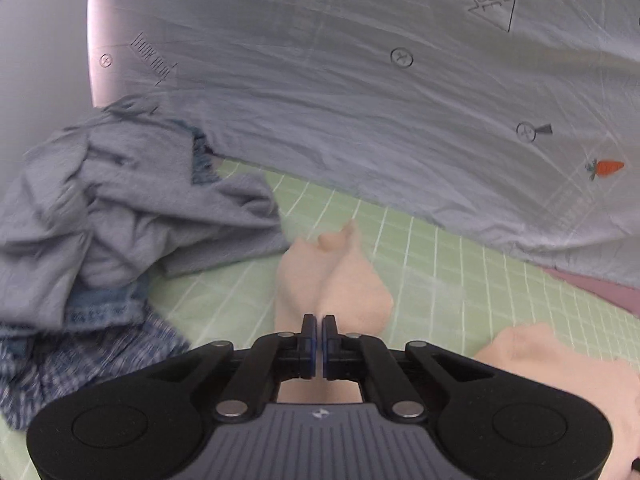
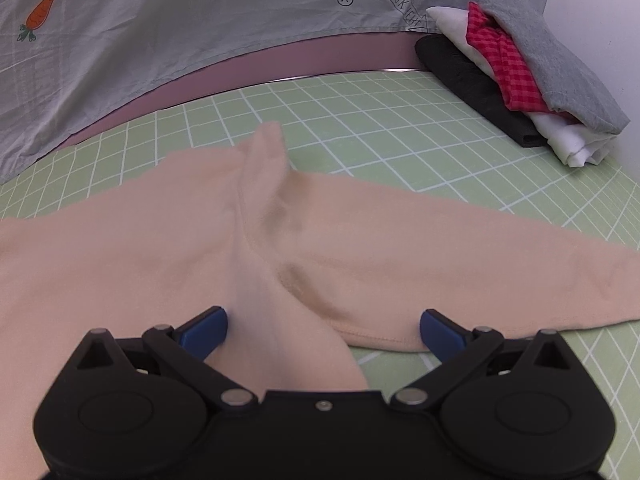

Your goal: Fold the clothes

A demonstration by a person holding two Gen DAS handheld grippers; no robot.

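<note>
The left gripper (image 1: 319,326) is matte black: two round housings flank a ribbed grey centre plate bearing a small white emblem, with silver rivets pinning its linkage arms. The right gripper (image 2: 323,330) is likewise black, with blue fingers (image 2: 206,330).

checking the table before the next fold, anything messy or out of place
Yes: a crumpled heap of blue-grey clothes lies unfolded at the mat's left edge, while the stack at the far right is folded. The peach garment has a bunched ridge.

garment (image 2: 160,232) on mat (image 2: 360,120); stack (image 2: 520,80) right
</note>
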